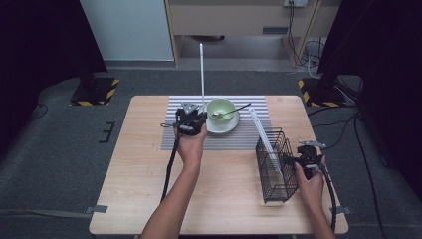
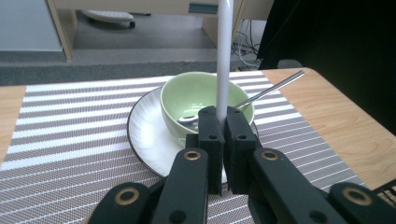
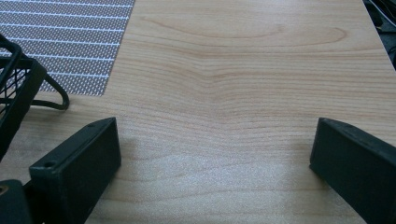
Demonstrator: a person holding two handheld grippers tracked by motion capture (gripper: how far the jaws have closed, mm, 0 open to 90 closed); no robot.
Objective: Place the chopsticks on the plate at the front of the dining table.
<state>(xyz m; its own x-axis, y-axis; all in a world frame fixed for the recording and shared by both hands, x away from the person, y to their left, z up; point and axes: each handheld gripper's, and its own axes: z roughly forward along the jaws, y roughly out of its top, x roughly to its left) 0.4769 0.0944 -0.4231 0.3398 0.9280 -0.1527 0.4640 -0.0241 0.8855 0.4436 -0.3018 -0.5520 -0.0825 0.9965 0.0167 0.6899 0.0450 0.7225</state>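
wooden table (image 1: 149,189) with striped mat (image 1: 174,139): left gripper (image 2: 223,122) pinches a white stick (image 2: 224,60) upright, just before the green bowl (image 2: 187,95) on its plate (image 2: 149,135). right gripper (image 3: 212,154), jaws spread and empty, rests beside the wire basket (image 1: 273,169). lowered carelessly, the stick could strike the bowl or its spoon (image 2: 271,88) and tip them.

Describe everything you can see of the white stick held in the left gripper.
The white stick is a long, thin, smooth rod, plain white, of plastic or coated material by its look. It stands nearly upright, pinched near its lower end between the shut black pads of the left gripper, and its top runs out of the left gripper view. In the high view it rises beside the green bowl, over the striped mat. Only the gripper is seen touching it; its lower tip is hidden.
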